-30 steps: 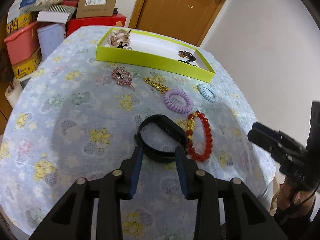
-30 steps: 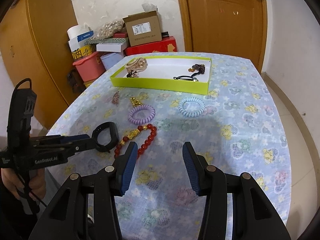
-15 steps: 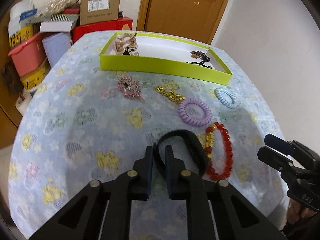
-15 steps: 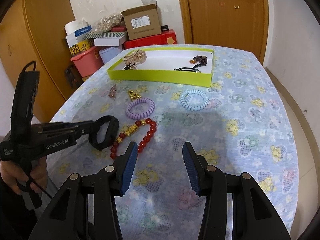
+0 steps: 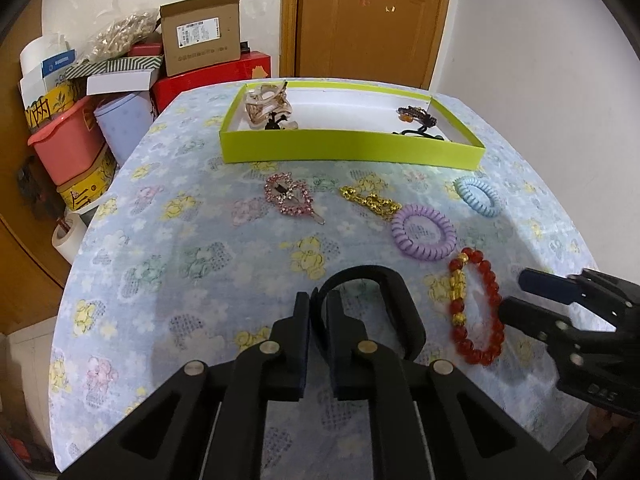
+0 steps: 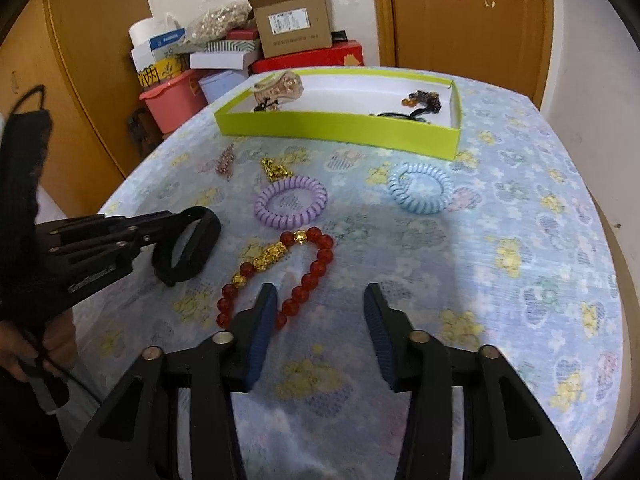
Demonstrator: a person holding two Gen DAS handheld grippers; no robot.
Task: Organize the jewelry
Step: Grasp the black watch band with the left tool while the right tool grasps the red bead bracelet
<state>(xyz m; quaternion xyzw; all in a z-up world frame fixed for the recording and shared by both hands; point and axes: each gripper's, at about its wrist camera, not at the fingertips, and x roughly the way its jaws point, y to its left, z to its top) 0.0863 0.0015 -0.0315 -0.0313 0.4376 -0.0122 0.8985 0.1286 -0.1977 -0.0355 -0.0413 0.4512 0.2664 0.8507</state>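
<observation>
My left gripper [image 5: 318,300] pinches one strap of a black wristband [image 5: 396,300]; its jaws are easing open slightly, with the strap still pressed between the pads. From the right wrist the same gripper [image 6: 176,220] and wristband [image 6: 200,240] show at the left. A red bead bracelet [image 6: 320,256] with gold charms lies just ahead of my right gripper [image 6: 320,292]. Those jaws are closing, the nearest beads lie just inside the left finger, and the pads touch nothing. The lime tray [image 5: 348,146] sits at the table's far side.
On the flowered cloth lie a purple coil tie [image 5: 402,236], a blue coil tie [image 5: 480,208], a gold chain [image 5: 370,202] and a pink rhinestone clip [image 5: 288,198]. The tray holds a hair claw [image 5: 266,106] and a dark beaded piece [image 5: 418,118]. Boxes [image 5: 200,40] and tubs stack beyond the left edge.
The left jaws went from wide open around the wristband to pinched on its strap. The right gripper sank toward the red bracelet and its jaws narrowed.
</observation>
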